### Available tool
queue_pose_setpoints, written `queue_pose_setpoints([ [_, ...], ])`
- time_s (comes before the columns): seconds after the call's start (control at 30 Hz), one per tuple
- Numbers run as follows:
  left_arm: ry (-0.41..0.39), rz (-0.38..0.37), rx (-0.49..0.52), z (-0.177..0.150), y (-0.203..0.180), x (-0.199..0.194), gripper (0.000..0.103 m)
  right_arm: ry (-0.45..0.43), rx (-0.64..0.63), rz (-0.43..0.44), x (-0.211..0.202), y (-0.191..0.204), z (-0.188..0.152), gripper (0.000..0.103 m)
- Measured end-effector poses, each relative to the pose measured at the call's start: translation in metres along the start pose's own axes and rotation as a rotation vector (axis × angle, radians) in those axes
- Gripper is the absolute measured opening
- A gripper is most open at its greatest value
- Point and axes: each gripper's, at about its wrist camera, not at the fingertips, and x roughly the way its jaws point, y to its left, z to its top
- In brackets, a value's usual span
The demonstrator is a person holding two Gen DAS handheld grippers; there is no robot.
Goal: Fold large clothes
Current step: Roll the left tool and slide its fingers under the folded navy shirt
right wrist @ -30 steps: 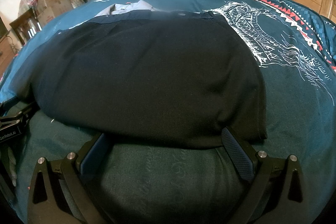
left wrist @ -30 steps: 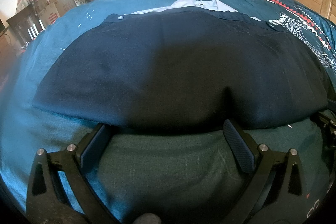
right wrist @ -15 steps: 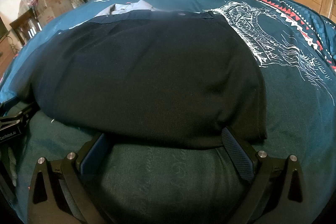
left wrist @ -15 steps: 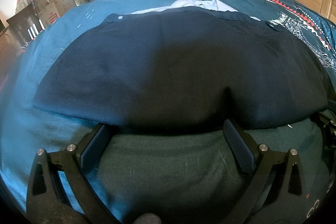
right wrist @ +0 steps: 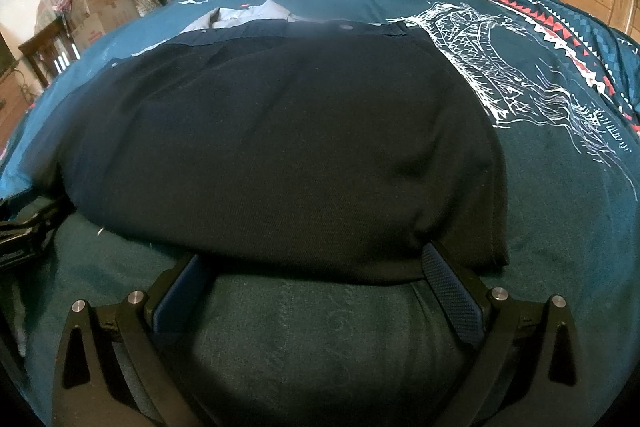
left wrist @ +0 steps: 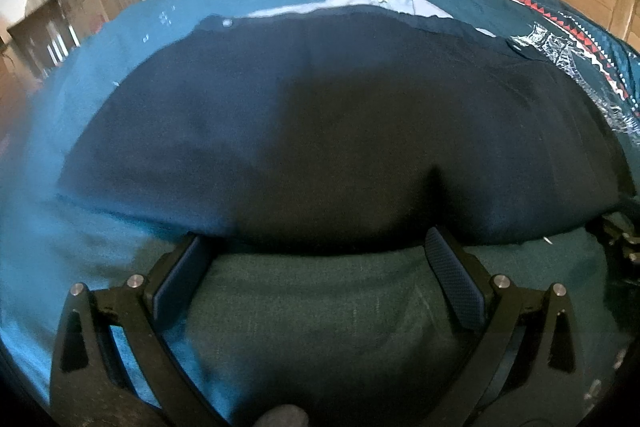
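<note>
Comparing left wrist view: almost nothing has shifted over the last second, bar slight blur at the left; the fold is not begun.
Left gripper [left wrist: 316,251]: fingers spread wide, empty, tips tucked at the near hem of the dark garment [left wrist: 320,131], which lies flat on the bed [left wrist: 80,99].
Right wrist view: unchanged too.
Right gripper [right wrist: 312,267]: fingers wide, holding nothing, at the garment's near hem by its right corner.
Pale shirt [right wrist: 240,17]: beyond the garment's far edge.

Daylit, soft shadows near lens — left wrist view motion-blurred, right sharper; heavy fisheye bending, black vignette corners.
</note>
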Motion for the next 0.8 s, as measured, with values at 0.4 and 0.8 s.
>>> queue_pose_setpoints([
  [0.4, -0.036, -0.553, -0.330, -0.067, 0.103, -0.059, 0.102, -0.010, 0.011, 0.012, -0.005, 0.000, -0.003, 0.103],
  [0.8, -0.054, -0.552, -0.629, -0.018, 0.164, -0.037, 0.076, -0.009, 0.011, 0.011, -0.005, 0.000, -0.003, 0.103],
])
